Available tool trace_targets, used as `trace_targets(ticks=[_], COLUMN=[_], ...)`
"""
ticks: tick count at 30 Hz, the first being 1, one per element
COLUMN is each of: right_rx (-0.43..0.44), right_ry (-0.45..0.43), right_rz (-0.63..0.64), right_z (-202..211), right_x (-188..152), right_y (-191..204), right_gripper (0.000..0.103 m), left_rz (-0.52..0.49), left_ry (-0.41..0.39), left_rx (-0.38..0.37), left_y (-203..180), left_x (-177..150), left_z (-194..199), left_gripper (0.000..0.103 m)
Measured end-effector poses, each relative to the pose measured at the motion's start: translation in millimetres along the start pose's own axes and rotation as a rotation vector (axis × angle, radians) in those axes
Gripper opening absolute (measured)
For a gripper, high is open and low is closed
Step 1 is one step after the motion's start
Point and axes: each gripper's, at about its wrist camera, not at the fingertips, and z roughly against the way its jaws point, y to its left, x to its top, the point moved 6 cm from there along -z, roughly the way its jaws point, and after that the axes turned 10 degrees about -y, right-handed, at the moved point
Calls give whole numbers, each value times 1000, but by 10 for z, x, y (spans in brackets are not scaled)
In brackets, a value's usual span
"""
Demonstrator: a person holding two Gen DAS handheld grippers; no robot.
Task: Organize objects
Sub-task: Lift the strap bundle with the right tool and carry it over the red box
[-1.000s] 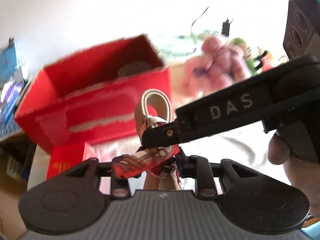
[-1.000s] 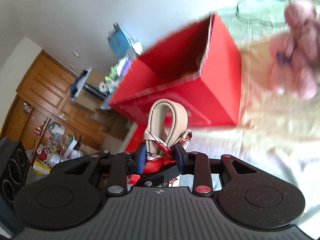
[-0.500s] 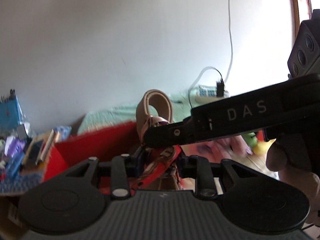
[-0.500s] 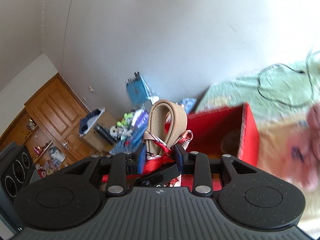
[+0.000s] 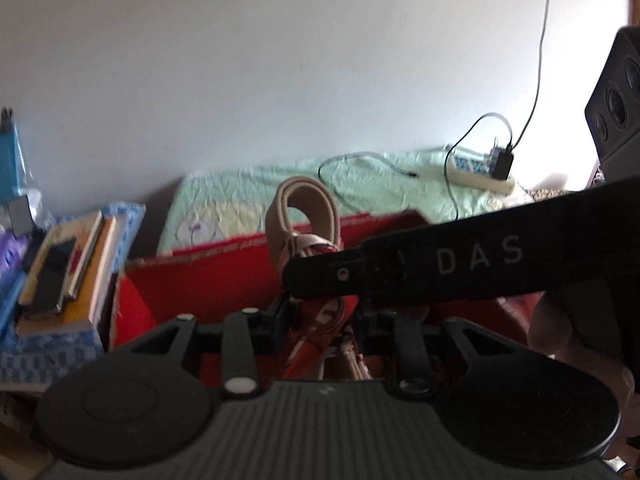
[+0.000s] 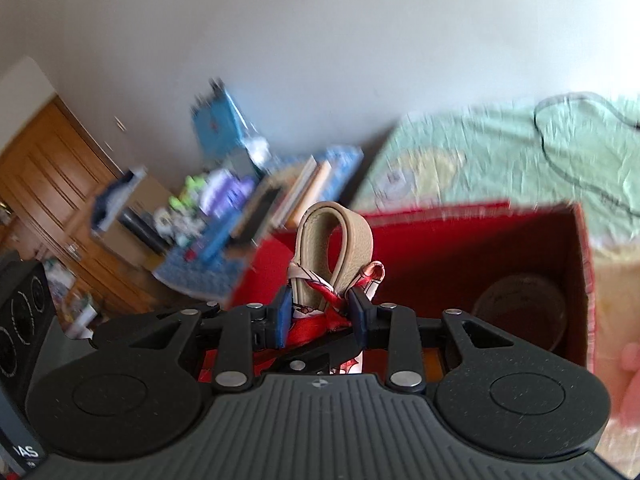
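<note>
A beige strap loop (image 6: 337, 240) with a red patterned scarf (image 6: 320, 322) tied round it is held up in front of an open red box (image 6: 460, 248). My right gripper (image 6: 321, 314) is shut on the strap and scarf. My left gripper (image 5: 320, 316) is shut on the same strap (image 5: 306, 216) and scarf (image 5: 320, 332). The right gripper's black finger (image 5: 420, 272) crosses the left wrist view. A round dark object (image 6: 520, 308) lies inside the box.
A stack of books (image 5: 64, 272) lies left of the box. A green bedspread (image 5: 360, 184) with a power strip (image 5: 480, 172) and cable lies behind it. A wooden door (image 6: 44, 184) stands at far left.
Both grippers, still holding the strap, have risen and tipped from looking down onto the bed. The red box now sits lower and closer, just beyond the strap.
</note>
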Motion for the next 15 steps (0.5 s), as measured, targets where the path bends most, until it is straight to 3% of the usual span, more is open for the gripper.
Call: trace_targets(ticks=[6, 15], right_rx=[-73, -182], right_ry=[172, 290], right_rz=[-8, -17], right_z=[-322, -569], right_x=[-174, -385], right_y=[-117, -254], right_gripper=[33, 28], left_rz=[36, 41], left_ry=[157, 308], left_rx=[-40, -85], left_y=[71, 182], left_x=[-353, -498], left_z=[-294, -565], left_gripper=[26, 25])
